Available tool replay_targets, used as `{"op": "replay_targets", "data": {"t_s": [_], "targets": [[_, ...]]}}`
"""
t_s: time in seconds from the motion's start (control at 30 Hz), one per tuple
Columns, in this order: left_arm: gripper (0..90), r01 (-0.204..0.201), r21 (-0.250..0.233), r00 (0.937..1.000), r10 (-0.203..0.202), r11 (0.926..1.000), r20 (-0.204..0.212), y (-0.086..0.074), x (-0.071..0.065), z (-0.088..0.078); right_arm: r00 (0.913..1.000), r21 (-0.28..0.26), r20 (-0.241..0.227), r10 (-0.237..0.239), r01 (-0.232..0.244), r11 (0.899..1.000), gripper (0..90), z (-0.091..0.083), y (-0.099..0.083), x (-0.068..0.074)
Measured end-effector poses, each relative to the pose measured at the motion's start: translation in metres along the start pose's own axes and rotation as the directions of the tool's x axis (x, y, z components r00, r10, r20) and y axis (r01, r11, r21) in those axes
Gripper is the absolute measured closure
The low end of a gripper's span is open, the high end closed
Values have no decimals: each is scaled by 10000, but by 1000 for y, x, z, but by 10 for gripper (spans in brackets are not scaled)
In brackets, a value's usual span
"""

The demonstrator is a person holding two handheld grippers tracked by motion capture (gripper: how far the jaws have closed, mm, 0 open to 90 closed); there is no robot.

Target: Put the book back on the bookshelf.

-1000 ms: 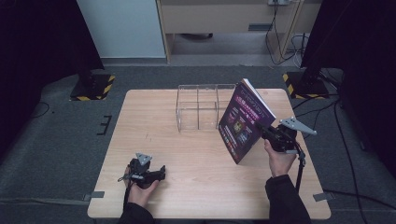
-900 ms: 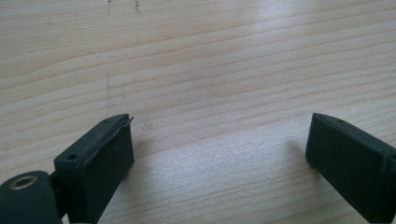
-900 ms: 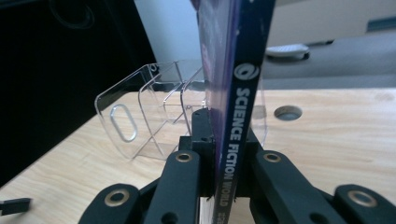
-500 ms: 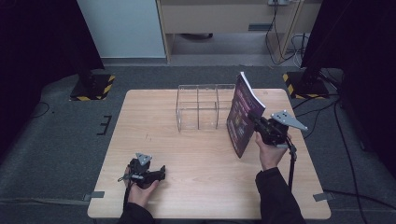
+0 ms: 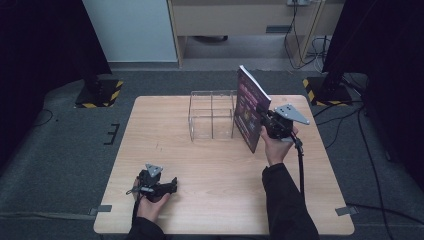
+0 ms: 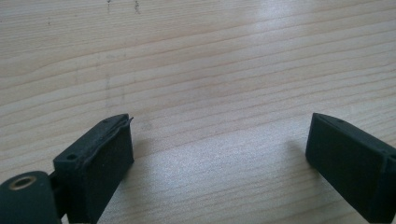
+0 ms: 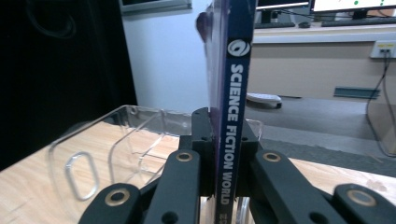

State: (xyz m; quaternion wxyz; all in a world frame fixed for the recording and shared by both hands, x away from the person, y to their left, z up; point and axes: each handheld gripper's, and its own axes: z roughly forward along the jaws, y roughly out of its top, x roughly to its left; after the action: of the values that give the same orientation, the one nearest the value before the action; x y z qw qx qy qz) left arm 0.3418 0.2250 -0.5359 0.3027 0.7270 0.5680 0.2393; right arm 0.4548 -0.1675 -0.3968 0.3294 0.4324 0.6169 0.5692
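A purple book stands upright above the table's right half, its dark spine reading "SCIENCE FICTION WORLD" in the right gripper view. My right gripper is shut on it at the spine, both jaws pressed against the covers. The book hangs just right of a clear acrylic rack with two compartments, whose walls show to the left of the spine in the right gripper view. My left gripper rests near the front left of the wooden table, open, with bare wood between its pads.
Yellow-black striped stand bases sit on the floor at the back left and back right. A cable trails from the right gripper along the forearm. A desk and a white panel stand beyond the table.
The right hand has carried the book left toward the acrylic rack and turned it more edge-on and upright. The left gripper has stayed where it was.
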Motion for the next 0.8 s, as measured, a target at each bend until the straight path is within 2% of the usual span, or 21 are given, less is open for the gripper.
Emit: {"op": "replay_targets", "data": {"t_s": [0.23, 0.57, 0.8], "targets": [[65, -8, -2, 10000, 8, 10000, 4, 0, 0, 0, 9996, -39, 289, 29, -28, 10000, 843, 17, -6, -2], [64, -11, -1, 10000, 11, 10000, 10, 0, 0, 0, 9976, -656, 646, 264, -221, 9976, 843, 22, -8, -6], [64, -27, 0, 10000, 27, 10000, 26, 0, 0, 0, 9964, -658, 808, 260, -207, 9976, 842, 22, -17, -8]]}}
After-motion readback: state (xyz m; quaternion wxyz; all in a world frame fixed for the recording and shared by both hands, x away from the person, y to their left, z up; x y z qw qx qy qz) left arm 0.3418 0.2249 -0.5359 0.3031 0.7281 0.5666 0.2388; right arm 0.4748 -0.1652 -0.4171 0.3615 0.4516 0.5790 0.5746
